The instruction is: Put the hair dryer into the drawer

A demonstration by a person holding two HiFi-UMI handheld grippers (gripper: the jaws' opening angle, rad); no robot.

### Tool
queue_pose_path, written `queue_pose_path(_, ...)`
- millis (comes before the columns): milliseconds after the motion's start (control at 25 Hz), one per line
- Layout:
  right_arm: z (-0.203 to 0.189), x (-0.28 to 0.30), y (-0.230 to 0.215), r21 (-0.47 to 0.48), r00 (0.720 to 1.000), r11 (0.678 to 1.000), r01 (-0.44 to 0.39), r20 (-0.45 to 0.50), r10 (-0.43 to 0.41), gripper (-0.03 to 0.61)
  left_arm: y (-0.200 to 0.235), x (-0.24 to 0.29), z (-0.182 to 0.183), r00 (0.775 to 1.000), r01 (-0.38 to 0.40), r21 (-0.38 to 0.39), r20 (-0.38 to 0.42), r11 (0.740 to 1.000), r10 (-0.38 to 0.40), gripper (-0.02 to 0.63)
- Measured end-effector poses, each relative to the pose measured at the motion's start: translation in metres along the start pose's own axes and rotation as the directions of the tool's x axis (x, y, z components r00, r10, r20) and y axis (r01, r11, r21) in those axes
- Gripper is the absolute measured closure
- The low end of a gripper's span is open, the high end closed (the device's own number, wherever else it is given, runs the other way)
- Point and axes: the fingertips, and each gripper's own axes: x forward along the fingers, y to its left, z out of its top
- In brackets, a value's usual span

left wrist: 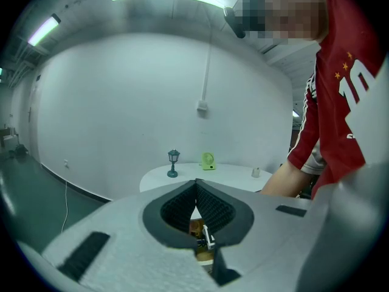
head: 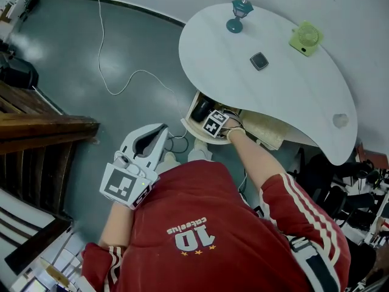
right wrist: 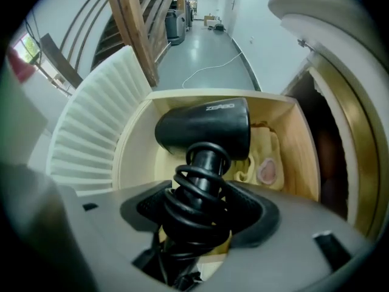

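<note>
From the head view, a person in a red jersey is reaching the right gripper (head: 211, 119) into an open light wooden drawer (head: 193, 130) under a white rounded table (head: 292, 102), and the black hair dryer (head: 202, 107) is showing inside the drawer's outline. The left gripper (head: 159, 132) is hanging apart from the drawer, over the grey floor. A small teal lamp (head: 240, 14), a green mini fan (head: 306, 38) and a small dark square object (head: 259, 61) are standing on the tabletop. In the left gripper view, the jaws are pressing together at their tips with nothing between them, pointing toward the table. In the right gripper view, the jaws are clamping the dryer's handle, which is wrapped in its coiled black cord, while the dryer's barrel is sitting within the drawer's walls beside a pale yellow cloth (right wrist: 264, 157); whether it is touching the bottom cannot be told.
</note>
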Motion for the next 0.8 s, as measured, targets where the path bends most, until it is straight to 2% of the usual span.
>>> queue_pose_path(160, -0.005, 0.011, 0.006, -0.015, 0.999, 1.000, -0.006, -0.038, 0.005, 0.297, 0.006, -0.008, -0.004, 1.000, -0.015, -0.041, 0.001, 0.999, 0.015, 0.611)
queue_pose_path(280, 0.002, 0.009, 0.006, 0.031, 1.000, 0.999, -0.009, -0.010, 0.010, 0.319, 0.009, -0.012, -0.003, 1.000, -0.014, -0.077, 0.014, 0.997, 0.015, 0.611)
queue_pose_path(400, 0.014, 0.004, 0.004, 0.022, 1.000, 1.000, 0.000, 0.014, 0.000, 0.339, 0.009, -0.011, -0.003, 1.000, -0.014, -0.066, 0.015, 0.998, 0.015, 0.611)
queue_pose_path(560, 0.003, 0.005, 0.007, 0.027, 0.999, 0.999, -0.035, -0.020, 0.036, 0.314, 0.006, -0.010, -0.001, 1.000, 0.000, -0.064, 0.021, 0.998, 0.001, 0.611)
queue_pose_path(800, -0.001, 0.011, 0.006, 0.028, 0.999, 0.999, -0.036, -0.039, 0.037, 0.308, 0.008, -0.011, -0.003, 1.000, 0.004, -0.067, 0.010, 0.998, -0.004, 0.611)
